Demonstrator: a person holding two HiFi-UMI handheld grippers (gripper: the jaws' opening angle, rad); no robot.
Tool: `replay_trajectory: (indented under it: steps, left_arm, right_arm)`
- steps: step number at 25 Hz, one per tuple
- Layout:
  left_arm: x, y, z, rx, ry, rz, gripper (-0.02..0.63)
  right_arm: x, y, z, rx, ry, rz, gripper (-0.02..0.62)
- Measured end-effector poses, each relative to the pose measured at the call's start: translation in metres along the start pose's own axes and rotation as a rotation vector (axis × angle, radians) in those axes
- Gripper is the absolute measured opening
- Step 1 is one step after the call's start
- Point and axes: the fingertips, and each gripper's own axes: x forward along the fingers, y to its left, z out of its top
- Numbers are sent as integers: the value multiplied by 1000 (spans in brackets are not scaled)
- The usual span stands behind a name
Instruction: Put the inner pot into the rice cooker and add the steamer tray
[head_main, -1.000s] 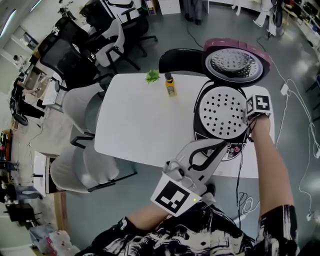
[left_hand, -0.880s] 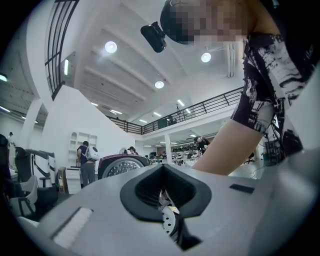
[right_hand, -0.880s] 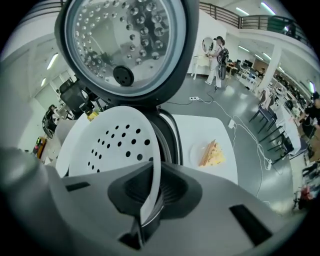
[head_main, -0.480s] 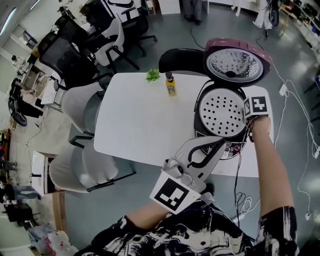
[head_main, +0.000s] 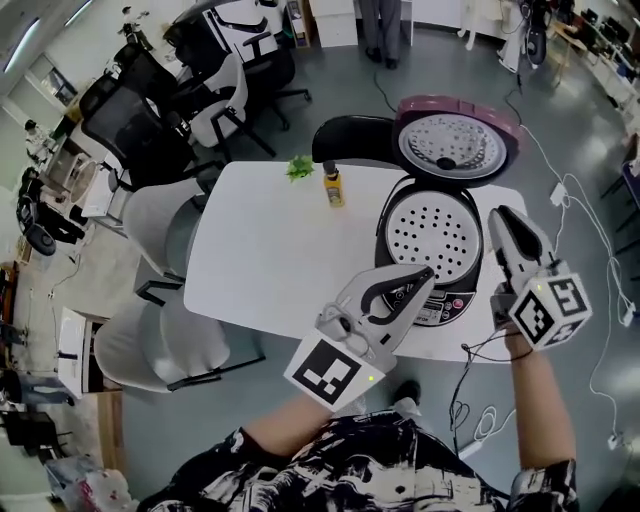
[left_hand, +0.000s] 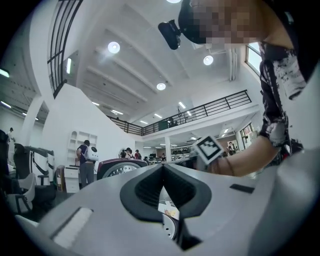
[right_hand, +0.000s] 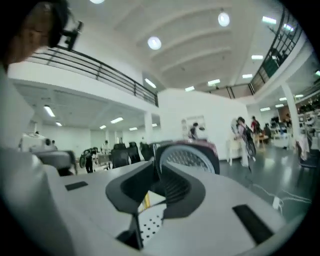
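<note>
The rice cooker (head_main: 437, 300) stands open at the white table's right end, its round lid (head_main: 458, 140) tipped back. The white perforated steamer tray (head_main: 433, 232) lies in its mouth. My right gripper (head_main: 503, 216) hovers to the right of the cooker, apart from the tray; its jaws are closing with nothing between them, tips together in the right gripper view (right_hand: 156, 165). My left gripper (head_main: 424, 273) is shut and empty above the cooker's front panel. The tray (left_hand: 169, 227) shows below the left gripper (left_hand: 163, 169). The inner pot is hidden under the tray.
On the table (head_main: 270, 260) stand a yellow bottle (head_main: 334, 187) and a small green plant (head_main: 299, 166) near the far edge. Office chairs (head_main: 160, 215) crowd the left side. Cables (head_main: 470, 385) trail on the floor to the right.
My right gripper has let go of the tray's right rim and lifted up and back toward me, turning level. The tray stays in the cooker. The left gripper has hardly moved.
</note>
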Motion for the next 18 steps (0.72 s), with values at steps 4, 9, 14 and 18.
replay_trajectory:
  steps: [4, 9, 14, 18]
  left_arm:
    - [6, 7, 6, -28, 15, 26, 5]
    - [14, 9, 11, 21, 37, 51, 5]
    - [14, 9, 13, 39, 38, 84, 5]
    - [13, 7, 10, 16, 46, 92, 5]
  right_arm:
    - [-63, 56, 51, -136, -197, 55, 21]
    - [-98, 54, 37, -106, -189, 34, 3]
    - [-111, 50, 27, -130, -182, 6, 0]
    - [-114, 54, 26, -148, -183, 15, 0]
